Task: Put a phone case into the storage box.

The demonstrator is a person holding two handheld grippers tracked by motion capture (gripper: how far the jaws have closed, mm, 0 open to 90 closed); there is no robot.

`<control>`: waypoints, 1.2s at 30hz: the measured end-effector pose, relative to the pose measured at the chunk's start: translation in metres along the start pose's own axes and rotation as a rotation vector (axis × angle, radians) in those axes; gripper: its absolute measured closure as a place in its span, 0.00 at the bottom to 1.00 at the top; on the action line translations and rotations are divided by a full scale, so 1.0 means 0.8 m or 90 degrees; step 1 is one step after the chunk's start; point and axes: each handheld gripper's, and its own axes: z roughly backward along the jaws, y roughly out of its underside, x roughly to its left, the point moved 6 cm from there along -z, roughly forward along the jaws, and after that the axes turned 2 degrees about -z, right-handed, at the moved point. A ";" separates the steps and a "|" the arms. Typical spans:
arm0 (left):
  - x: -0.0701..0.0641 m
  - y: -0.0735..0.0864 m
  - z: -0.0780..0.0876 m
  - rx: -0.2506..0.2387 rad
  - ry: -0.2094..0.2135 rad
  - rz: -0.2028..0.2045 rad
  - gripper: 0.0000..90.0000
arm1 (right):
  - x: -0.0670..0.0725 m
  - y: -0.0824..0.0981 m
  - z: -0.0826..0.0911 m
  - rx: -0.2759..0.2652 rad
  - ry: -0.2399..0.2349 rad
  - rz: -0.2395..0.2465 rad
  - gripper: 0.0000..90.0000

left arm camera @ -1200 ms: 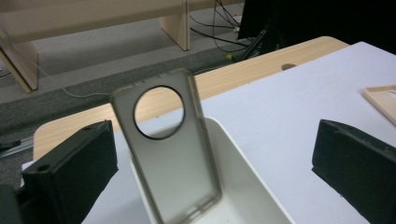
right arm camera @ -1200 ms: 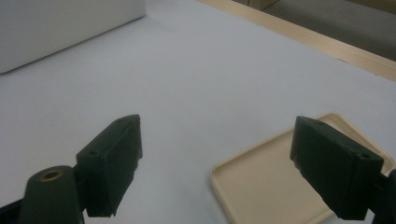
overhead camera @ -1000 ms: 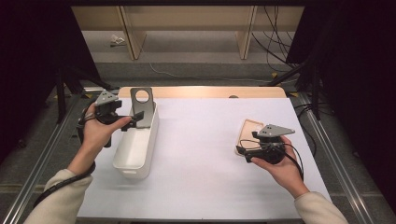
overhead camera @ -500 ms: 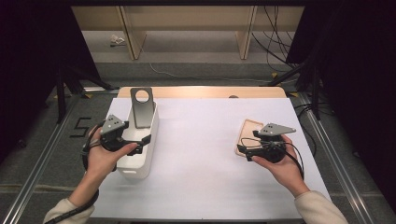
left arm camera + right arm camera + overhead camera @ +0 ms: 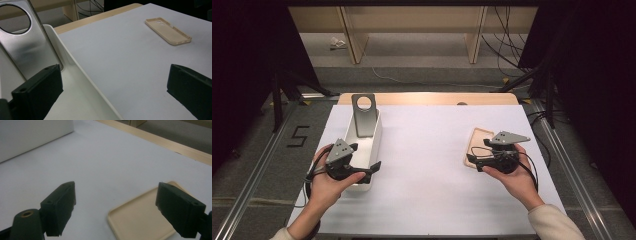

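Seemingly light, thin and slightly flexible, the phone case (image 5: 476,146) is best pinched at a raised rim; right hand-held gripper (image 5: 478,156) is held spread beside it.

A metal stand (image 5: 364,116) leans in the bin (image 5: 374,145) at left; the phone case (image 5: 476,146) lies well right.

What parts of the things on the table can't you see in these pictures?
- Metal stand: in the high view its foot is hidden inside the white bin; the left gripper view cuts its top off.
- Phone case: in the high view the right gripper covers its near end; the right gripper view cuts it off at the bottom edge.
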 end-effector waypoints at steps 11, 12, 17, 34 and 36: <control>-0.006 0.006 0.003 -0.001 0.006 -0.013 0.00 | -0.006 -0.004 -0.002 -0.004 0.005 -0.006 0.19; -0.008 0.008 0.003 0.000 0.007 -0.017 0.00 | -0.006 -0.004 -0.002 -0.005 0.005 -0.008 0.19; -0.007 0.009 0.004 0.001 0.006 -0.018 0.00 | -0.011 -0.004 -0.005 0.000 0.007 -0.017 0.19; -0.010 0.007 0.005 -0.004 0.004 -0.020 0.00 | -0.009 0.003 -0.007 0.030 -0.007 -0.003 0.46; -0.009 0.007 0.006 -0.004 0.003 -0.015 0.00 | -0.007 0.005 -0.008 0.049 -0.009 0.010 0.63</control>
